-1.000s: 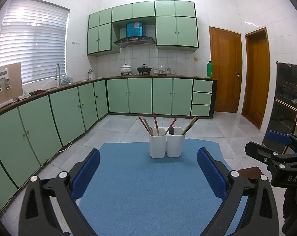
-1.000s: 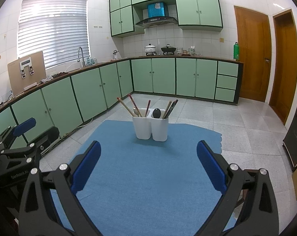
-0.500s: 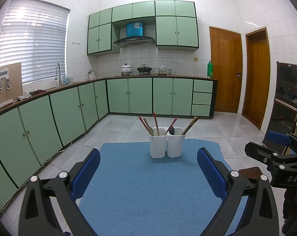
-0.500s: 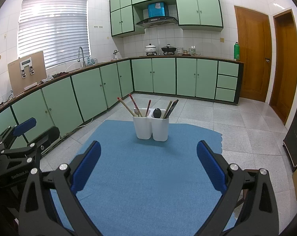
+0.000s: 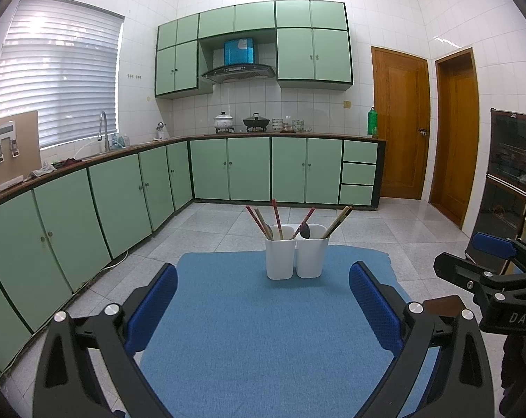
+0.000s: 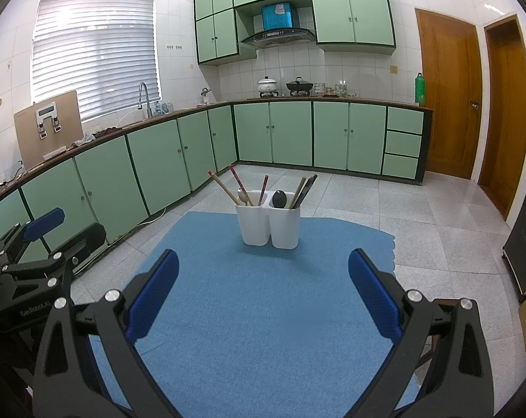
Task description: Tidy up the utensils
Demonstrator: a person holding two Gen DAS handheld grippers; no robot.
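Upright, two white holders [image 5: 296,256] hold utensils [image 5: 278,221]

The left gripper [image 5: 263,299] has a black angular frame with triangular cut-outs, blue textured pads [image 5: 151,308] on both fingers, and round silver screw heads at the joints. The right gripper [image 6: 263,291] is built the same. White lettering on its side, seen from the left wrist view, seems to read "DAS".
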